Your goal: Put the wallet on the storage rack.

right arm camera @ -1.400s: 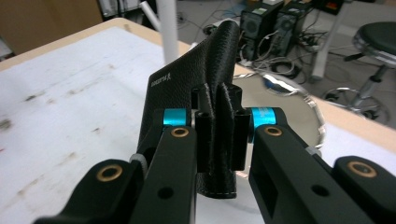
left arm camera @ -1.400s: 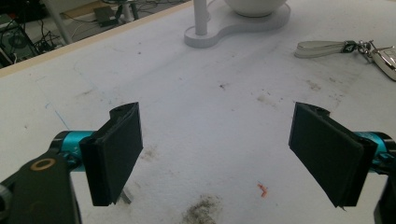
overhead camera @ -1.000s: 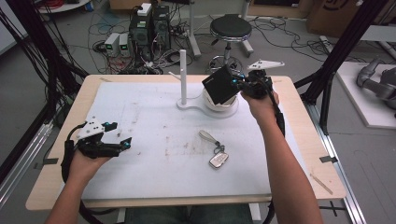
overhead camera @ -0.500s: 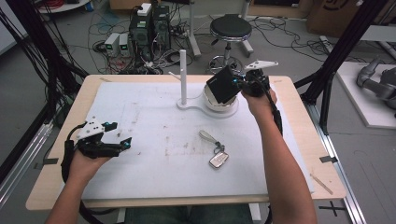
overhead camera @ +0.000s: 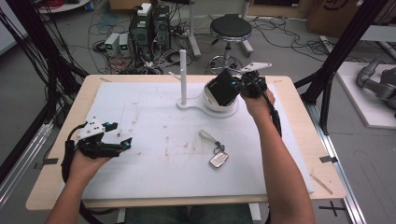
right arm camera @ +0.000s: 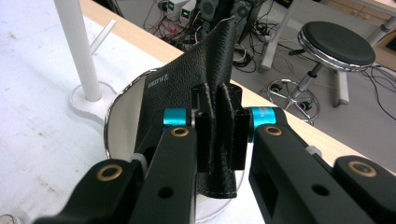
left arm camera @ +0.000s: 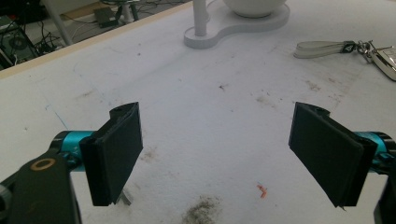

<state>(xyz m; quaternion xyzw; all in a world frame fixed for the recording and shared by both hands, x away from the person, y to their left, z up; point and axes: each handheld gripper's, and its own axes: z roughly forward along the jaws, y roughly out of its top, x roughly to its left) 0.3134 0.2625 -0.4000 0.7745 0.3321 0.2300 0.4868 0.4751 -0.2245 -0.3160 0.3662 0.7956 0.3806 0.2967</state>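
**A:** So what's going on at the table right now?

**B:** The right gripper (overhead camera: 233, 87) is hanging over the white bowl (overhead camera: 219, 103) at the far middle of the mat, with its jaws clamped tight on a black leather wallet (overhead camera: 221, 87). In the right gripper view the wallet (right arm camera: 205, 88) is sticking up between the jaws, folded edge pinched, tilted over the bowl's shiny rim (right arm camera: 114, 116).

**A:** And the other hand?

**B:** The left gripper (overhead camera: 122, 144) is sitting low near the left edge of the white mat (overhead camera: 154, 121), jaws spread wide apart with nothing between them. Lots of bare mat in front of it.

**A:** Anything in the way?

**B:** A white post (overhead camera: 183, 77) is standing just left of the bowl on the same white base, so it's tight on that side. A set of keys with a fob (overhead camera: 218, 156) is lying near the middle, well apart from both grippers. The bowl is sitting close to the table's far edge (overhead camera: 187, 77), with a stool (overhead camera: 230, 28) on the floor beyond.
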